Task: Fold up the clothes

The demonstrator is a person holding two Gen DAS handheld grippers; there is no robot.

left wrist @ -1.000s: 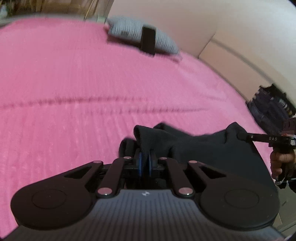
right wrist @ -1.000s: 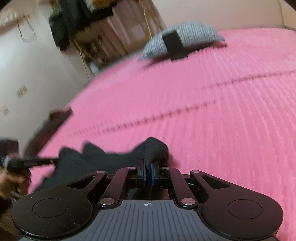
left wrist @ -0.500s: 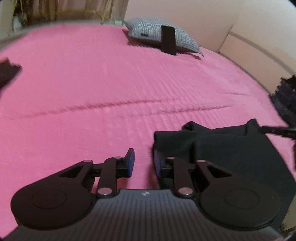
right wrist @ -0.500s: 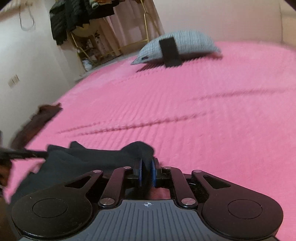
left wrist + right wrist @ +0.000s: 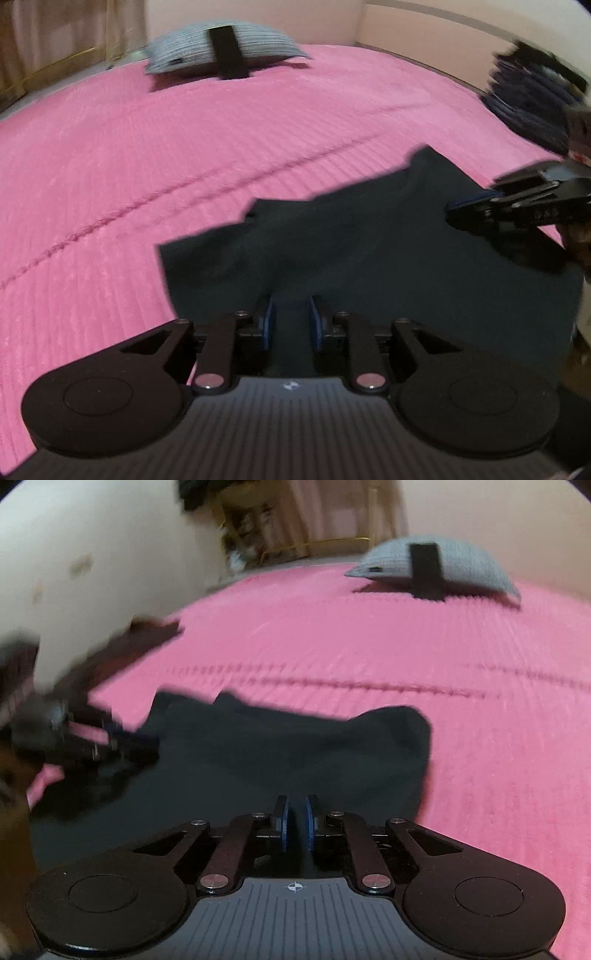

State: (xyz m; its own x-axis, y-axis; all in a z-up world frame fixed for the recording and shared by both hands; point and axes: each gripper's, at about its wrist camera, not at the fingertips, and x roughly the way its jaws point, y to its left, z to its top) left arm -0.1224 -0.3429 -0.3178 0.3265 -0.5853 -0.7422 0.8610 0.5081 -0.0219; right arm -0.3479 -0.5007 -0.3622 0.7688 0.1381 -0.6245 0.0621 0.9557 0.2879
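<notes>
A: How is the dark garment (image 5: 388,258) looking?

B: It is lying spread and rumpled on the pink bed (image 5: 147,166), its far edge ragged and its corners sticking up.

A: Where is it sitting relative to each claw?

B: It is lying right under and ahead of the left claw (image 5: 291,323), whose jaws have been opening and are gaping, released. Under the right claw (image 5: 295,823) it is stretching away leftward; those jaws are standing slightly parted, gripping nothing.
</notes>
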